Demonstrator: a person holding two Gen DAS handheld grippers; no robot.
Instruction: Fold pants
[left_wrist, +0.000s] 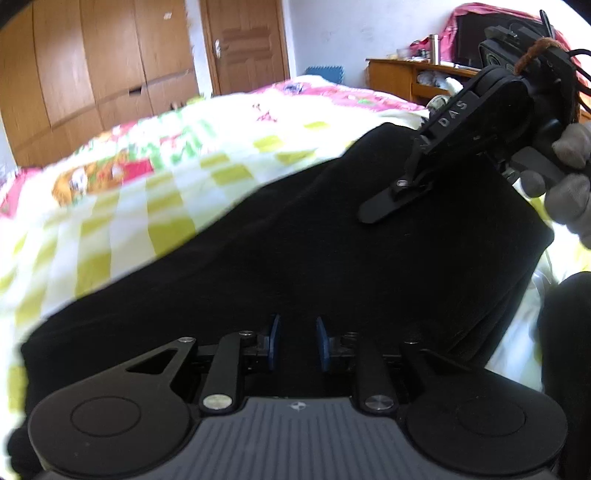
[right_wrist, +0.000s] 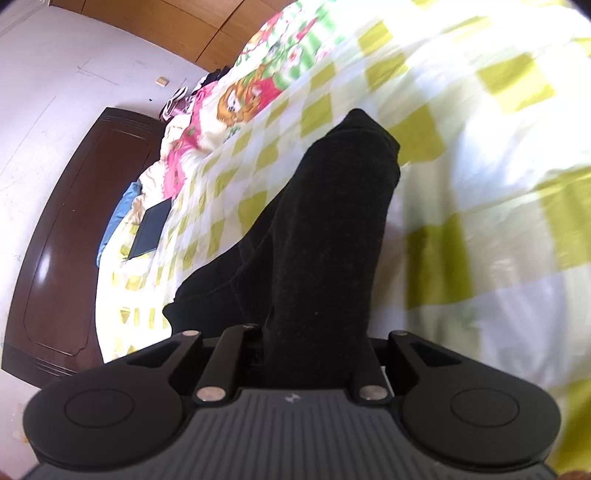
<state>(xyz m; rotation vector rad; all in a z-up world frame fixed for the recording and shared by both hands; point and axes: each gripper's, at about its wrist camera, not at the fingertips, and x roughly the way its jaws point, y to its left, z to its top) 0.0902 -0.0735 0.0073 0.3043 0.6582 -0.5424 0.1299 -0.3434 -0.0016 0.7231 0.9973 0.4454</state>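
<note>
Black pants lie across the checked bed quilt. My left gripper sits at their near edge. Its blue pads stand a little apart and black cloth fills the gap, so it looks shut on the pants. My right gripper, held by a gloved hand, is over the pants' far right part. In the right wrist view a band of the pants rises straight out of the right gripper and stretches away over the quilt. The cloth hides its fingertips.
The yellow-green and white quilt covers the whole bed. A dark flat tablet-like object lies near the brown headboard. Beyond the bed stand a wooden wardrobe, a door and a cluttered desk.
</note>
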